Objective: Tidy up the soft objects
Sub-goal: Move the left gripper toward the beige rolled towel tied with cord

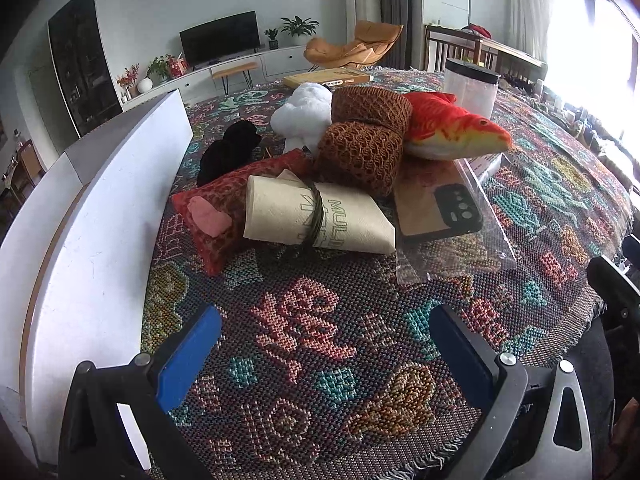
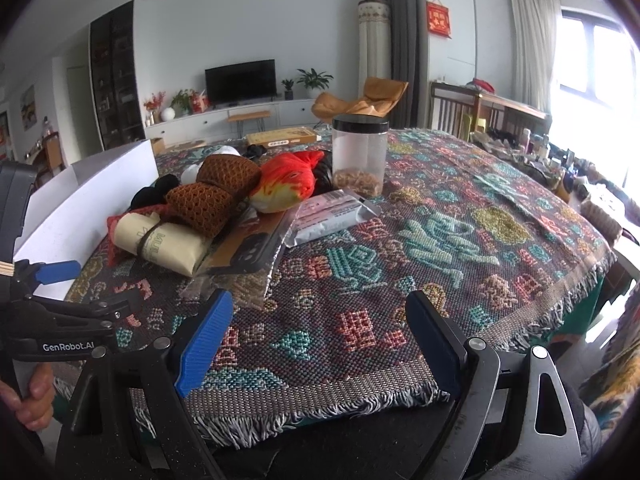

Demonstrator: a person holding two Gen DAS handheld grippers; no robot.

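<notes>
Both hand-held grippers, left (image 1: 324, 350) and right (image 2: 320, 338), hover wide open and empty above the woven-covered bench (image 2: 460, 240). The soft objects, including plush fish (image 1: 452, 128) and brown knit roll (image 1: 364, 140), lie heaped beside the white box (image 1: 104, 208).

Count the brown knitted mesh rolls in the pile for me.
2: one brown mesh roll sits in front, above the tied paper bundle; the other lies behind it, beside the fish plush. More may be hidden.

red-orange fish plush (image 1: 452, 128), brown netted cloth (image 1: 364, 136)
</notes>
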